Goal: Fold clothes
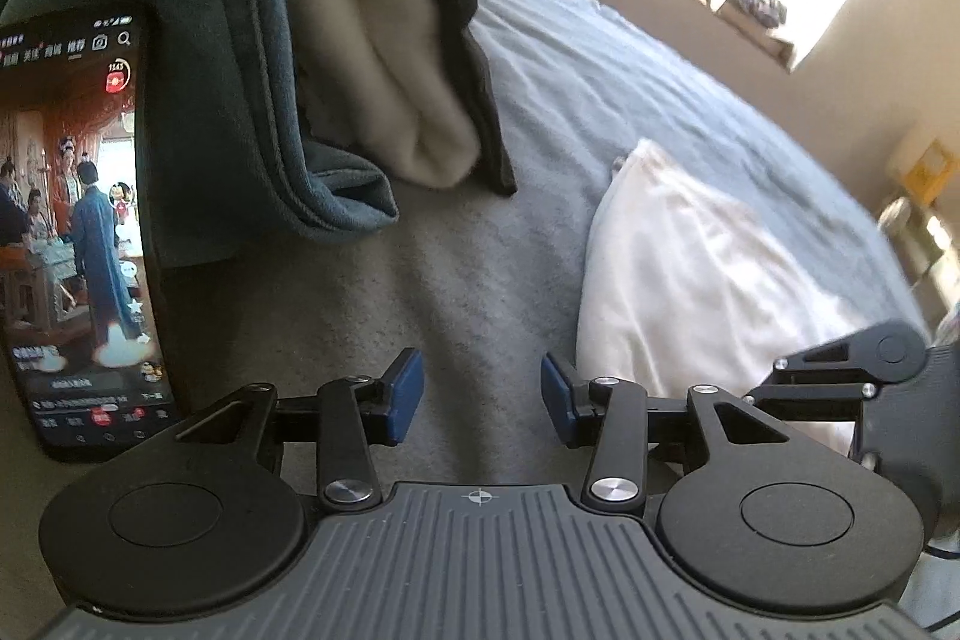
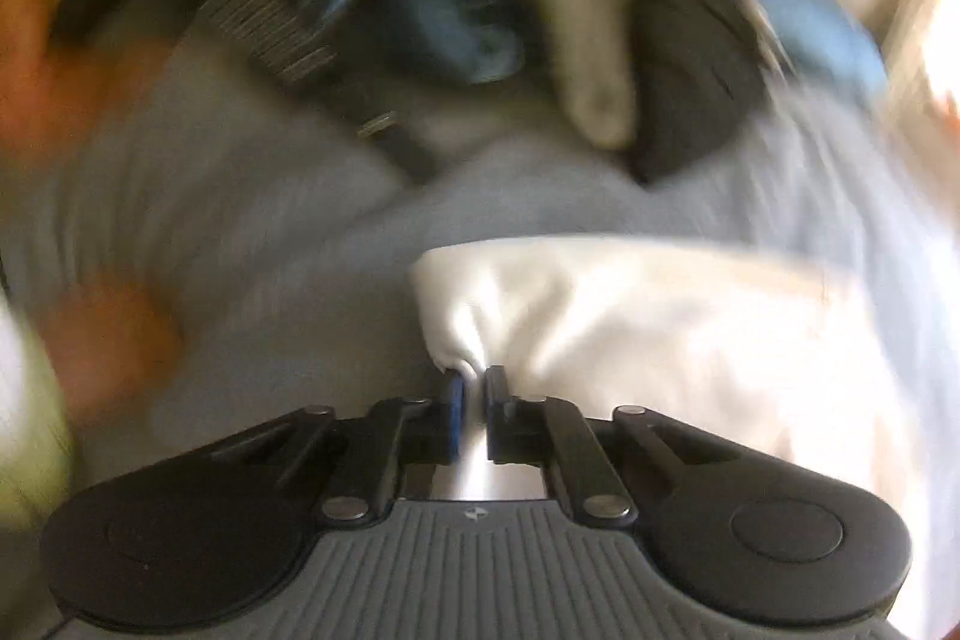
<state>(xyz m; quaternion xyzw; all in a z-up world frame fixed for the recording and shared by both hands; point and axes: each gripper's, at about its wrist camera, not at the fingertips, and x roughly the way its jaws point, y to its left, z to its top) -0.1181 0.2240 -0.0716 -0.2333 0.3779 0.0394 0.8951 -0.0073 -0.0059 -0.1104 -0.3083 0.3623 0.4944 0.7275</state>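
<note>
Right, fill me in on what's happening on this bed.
A person is folding clothes with handheld tongs. The right tongs are shut on a corner of the white garment, which lies on the grey bedsheet; that view is motion-blurred. The left tongs hang open over the sheet, holding nothing. A phone playing a video leans against a pile of teal, beige and dark clothes.

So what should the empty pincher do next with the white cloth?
Probably move the left gripper over to the white garment and pinch a free edge. Its jaws are open and hold nothing, while the right gripper is already shut on one corner. A second hold would likely let the cloth be spread for folding.
</note>
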